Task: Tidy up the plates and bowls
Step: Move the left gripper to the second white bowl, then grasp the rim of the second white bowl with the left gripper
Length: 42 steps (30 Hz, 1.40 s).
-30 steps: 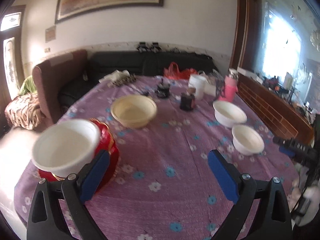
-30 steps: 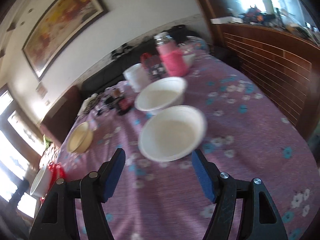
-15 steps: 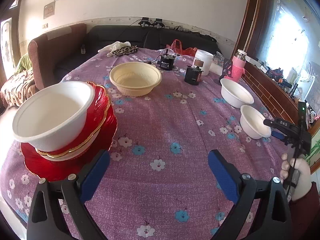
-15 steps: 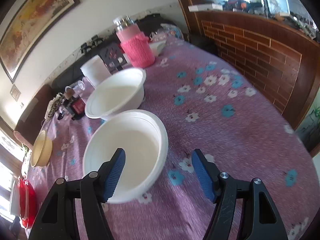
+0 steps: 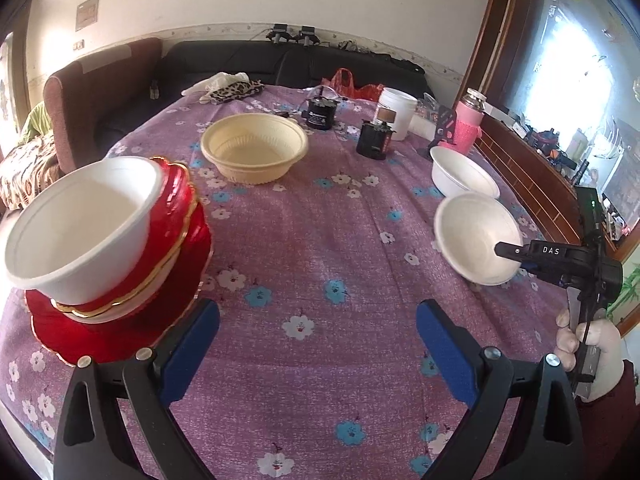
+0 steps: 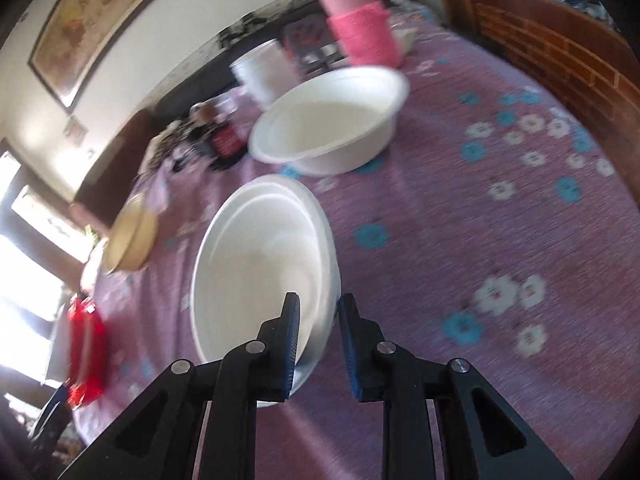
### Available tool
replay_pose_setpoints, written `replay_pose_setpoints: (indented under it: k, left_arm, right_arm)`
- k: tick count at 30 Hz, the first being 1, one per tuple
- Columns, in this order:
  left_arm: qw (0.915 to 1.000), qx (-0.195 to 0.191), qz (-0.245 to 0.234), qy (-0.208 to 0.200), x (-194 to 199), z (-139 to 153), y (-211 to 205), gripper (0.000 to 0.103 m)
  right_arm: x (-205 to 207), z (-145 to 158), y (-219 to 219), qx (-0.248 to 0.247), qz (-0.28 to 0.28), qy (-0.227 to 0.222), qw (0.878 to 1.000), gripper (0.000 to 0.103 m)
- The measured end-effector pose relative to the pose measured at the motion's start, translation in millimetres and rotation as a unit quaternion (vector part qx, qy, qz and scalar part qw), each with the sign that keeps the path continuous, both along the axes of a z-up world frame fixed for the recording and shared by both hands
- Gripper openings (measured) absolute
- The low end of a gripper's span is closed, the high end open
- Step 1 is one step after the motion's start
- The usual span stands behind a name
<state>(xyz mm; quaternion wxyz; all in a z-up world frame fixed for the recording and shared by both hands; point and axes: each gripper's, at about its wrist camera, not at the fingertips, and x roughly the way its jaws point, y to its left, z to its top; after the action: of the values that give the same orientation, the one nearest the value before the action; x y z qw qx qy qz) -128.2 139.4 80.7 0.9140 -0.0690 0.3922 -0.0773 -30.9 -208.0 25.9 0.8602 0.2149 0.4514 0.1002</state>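
r gripper point(image 6: 318, 312) just closed on white bowl point(image 6: 260, 272) rim; l gripper point(image 5: 318, 340) wide open, empty.

In the right wrist view, motion blur smeared the red plates point(image 6: 84, 354) at nine o'clock and the cream bowl point(image 6: 130, 240). The near white bowl point(image 6: 256, 272) hid part of one gripper finger point(image 6: 290, 344).
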Motion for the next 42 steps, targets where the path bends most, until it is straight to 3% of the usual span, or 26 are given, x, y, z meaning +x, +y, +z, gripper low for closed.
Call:
replay_pose_setpoints:
  k: [5,11,17,22,28,30,33,35,37,42]
  left_arm:
    - [0.9998,0.002,-0.022,-0.004,10,6,-22,0.099]
    - [0.9988,0.010,-0.047,0.010,42,4,-53,0.099]
    - [0.9954,0.006,-0.064,0.071,88,-20,-85,0.098]
    - [0.9928,-0.014,-0.075,0.093,110,-28,-104,0.098]
    - [0.9906,-0.001,-0.085,0.108,134,-42,-128,0.098]
    - [0.9896,0.013,-0.096,0.107,137,-46,-137,0.094]
    - [0.9869,0.032,-0.114,0.110,139,-50,-151,0.072]
    - [0.9844,0.034,-0.123,0.120,140,-55,-155,0.036]
    - [0.9824,0.034,-0.127,0.133,140,-60,-159,0.029]
    - [0.9837,0.038,-0.132,0.116,131,-58,-160,0.018]
  right_arm:
    - [-9,-2,14,0.035,0.041,0.017,0.998,0.022]
    - [-15,-7,3,0.089,0.037,0.030,0.995,0.022]
    - [-12,-6,-7,0.019,-0.002,0.020,1.000,0.022]
    - [-11,-5,-9,0.015,-0.007,0.010,1.000,0.022]
    - [-1,-11,-8,0.023,-0.005,0.007,1.000,0.023]
    - [-1,-12,-9,0.024,-0.004,0.006,1.000,0.026]
    - [0,-14,-9,0.023,-0.004,0.004,1.000,0.027]
    - [1,-15,-9,0.027,-0.003,0.002,1.000,0.027]
    - [1,-14,-8,0.032,0.001,-0.001,0.999,0.027]
    - [-2,-8,2,0.013,0.013,-0.014,1.000,0.026]
